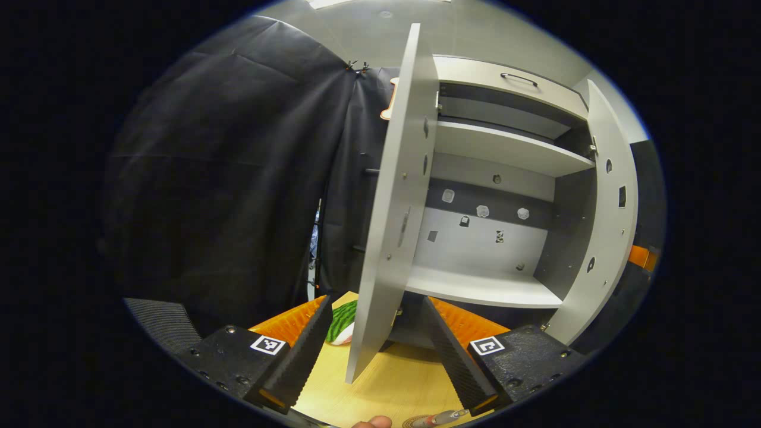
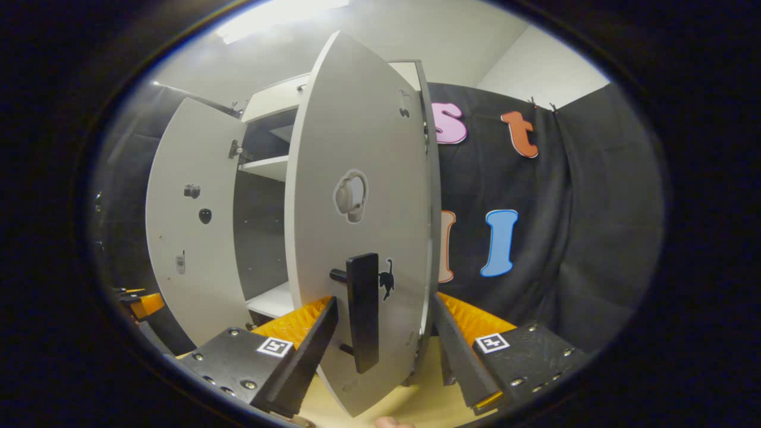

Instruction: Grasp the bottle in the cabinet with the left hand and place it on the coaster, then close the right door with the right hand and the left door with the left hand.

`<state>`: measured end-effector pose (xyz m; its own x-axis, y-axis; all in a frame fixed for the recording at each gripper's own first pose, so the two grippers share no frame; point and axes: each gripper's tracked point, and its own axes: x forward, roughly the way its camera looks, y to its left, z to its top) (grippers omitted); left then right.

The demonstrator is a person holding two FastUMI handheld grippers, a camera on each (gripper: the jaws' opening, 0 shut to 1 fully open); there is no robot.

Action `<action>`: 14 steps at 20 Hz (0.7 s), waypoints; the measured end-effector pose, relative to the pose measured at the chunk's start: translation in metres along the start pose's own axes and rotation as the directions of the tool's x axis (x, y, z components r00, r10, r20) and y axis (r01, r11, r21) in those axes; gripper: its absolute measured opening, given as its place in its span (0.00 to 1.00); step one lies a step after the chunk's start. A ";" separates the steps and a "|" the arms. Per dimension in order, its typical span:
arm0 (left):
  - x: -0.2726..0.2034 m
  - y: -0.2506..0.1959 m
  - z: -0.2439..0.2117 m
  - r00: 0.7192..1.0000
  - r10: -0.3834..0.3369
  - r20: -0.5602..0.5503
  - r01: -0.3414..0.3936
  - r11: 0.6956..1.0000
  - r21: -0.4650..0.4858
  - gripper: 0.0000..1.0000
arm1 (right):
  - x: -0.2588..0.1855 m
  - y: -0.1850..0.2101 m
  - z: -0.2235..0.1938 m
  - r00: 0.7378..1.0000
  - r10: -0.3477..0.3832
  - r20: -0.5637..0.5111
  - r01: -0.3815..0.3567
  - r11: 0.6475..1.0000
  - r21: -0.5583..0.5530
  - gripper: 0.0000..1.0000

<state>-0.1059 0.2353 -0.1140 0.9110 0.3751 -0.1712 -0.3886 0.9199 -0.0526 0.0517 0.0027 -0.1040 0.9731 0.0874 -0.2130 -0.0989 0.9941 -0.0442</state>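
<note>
Left gripper (image 1: pixel 377 345) gaping, straddling pale grey left door's (image 1: pixel 392 202) lower edge, apparently to swing it shut | right gripper (image 2: pixel 386 351) gaping around pale grey right door's (image 2: pixel 357 178) black bar handle (image 2: pixel 362 309) | bottle (image 1: pixel 443 419) seemingly on coaster, blurry | cabinet shelves (image 1: pixel 481 285) bare.

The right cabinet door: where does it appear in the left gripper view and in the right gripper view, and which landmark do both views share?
Left gripper view: the right cabinet door stands open at the right side, its inner face showing.
Right gripper view: the right cabinet door fills the centre, outer face and black handle toward the camera.
Shared landmark: the lower shelf inside the cabinet.
</note>
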 end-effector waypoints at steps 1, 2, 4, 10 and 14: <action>0.001 0.003 0.000 1.000 0.008 0.000 -0.008 1.000 -0.007 0.97 | 0.003 0.005 0.000 1.000 0.008 -0.003 -0.008 1.000 0.001 0.92; 0.003 0.005 0.000 1.000 0.013 -0.001 -0.013 1.000 -0.014 0.97 | 0.005 0.010 -0.002 1.000 0.017 -0.006 -0.017 1.000 0.001 0.92; 0.006 0.010 0.000 1.000 0.022 -0.003 -0.022 1.000 -0.021 0.97 | 0.012 0.022 -0.004 0.999 0.041 -0.017 -0.041 0.999 0.005 0.92; 0.013 0.024 0.002 0.999 0.054 0.000 -0.054 0.998 -0.021 0.97 | 0.024 0.058 -0.011 0.993 0.112 -0.032 -0.112 0.994 0.021 0.93; 0.019 0.034 0.002 0.998 0.070 -0.003 -0.070 0.997 -0.022 0.97 | 0.028 0.068 -0.016 0.991 0.124 -0.040 -0.123 0.992 0.027 0.93</action>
<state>-0.1016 0.2734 -0.1171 0.8813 0.4382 -0.1769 -0.4544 0.8886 -0.0625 0.0687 0.0720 -0.1284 0.9441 0.2075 -0.2562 -0.2125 0.9771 0.0086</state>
